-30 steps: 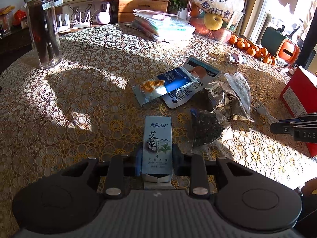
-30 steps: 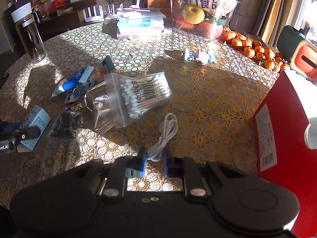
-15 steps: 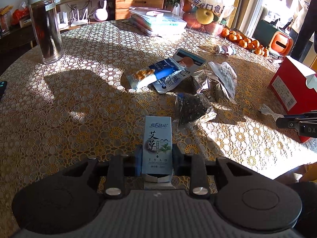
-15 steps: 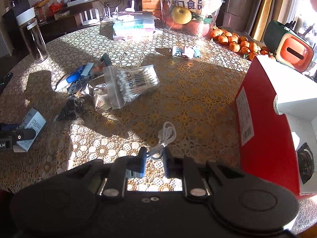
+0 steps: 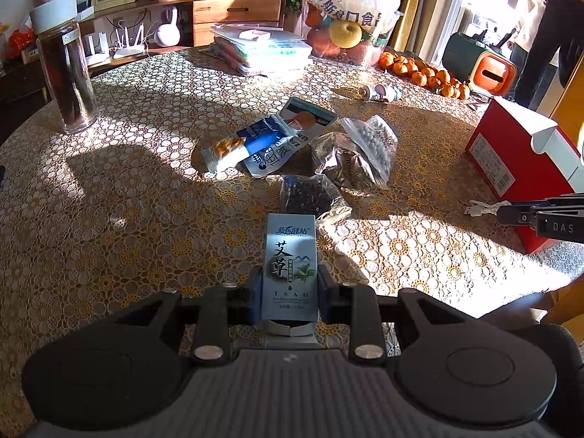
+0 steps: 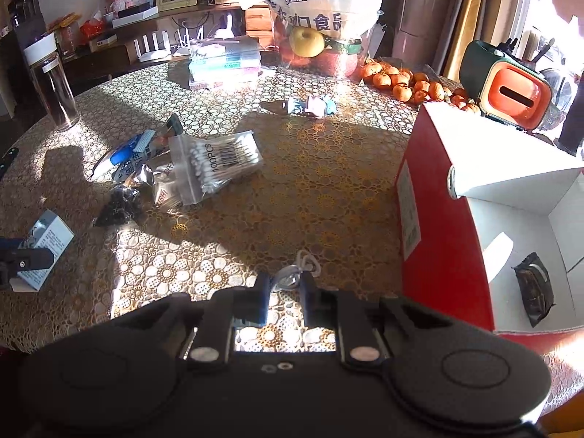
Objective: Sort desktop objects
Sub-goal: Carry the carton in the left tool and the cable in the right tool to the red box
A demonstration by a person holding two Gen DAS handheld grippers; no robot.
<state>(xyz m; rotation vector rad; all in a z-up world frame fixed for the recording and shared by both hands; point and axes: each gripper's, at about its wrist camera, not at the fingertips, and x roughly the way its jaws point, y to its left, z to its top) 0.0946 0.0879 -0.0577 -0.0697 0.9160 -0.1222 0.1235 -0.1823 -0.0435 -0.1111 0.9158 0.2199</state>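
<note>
My left gripper (image 5: 290,288) is shut on a small pale-blue carton (image 5: 290,262) printed with Chinese characters, held off the lace-covered table (image 5: 127,189). The same carton (image 6: 43,244) shows at the left edge of the right wrist view. My right gripper (image 6: 285,286) is shut on a coiled white cable (image 6: 304,264), whose plug end (image 5: 478,208) pokes out in the left wrist view. Just right of it stands an open red box (image 6: 438,226) with a white interior and a dark packet (image 6: 533,294) inside. A heap of packets and a cotton-swab bag (image 6: 215,162) lies mid-table.
A tall glass jar (image 5: 67,73) stands far left. At the back are stacked plastic cases (image 5: 262,51), a fruit bag (image 5: 346,22), tangerines (image 5: 419,71) and a green-orange device (image 5: 478,64). A small wrapped item (image 5: 379,92) lies behind the heap. A person (image 5: 547,29) stands far right.
Both grippers have drawn back and up from the heap with their loads. The cable has come off the table, and the red box's open interior has come into the right wrist view.
</note>
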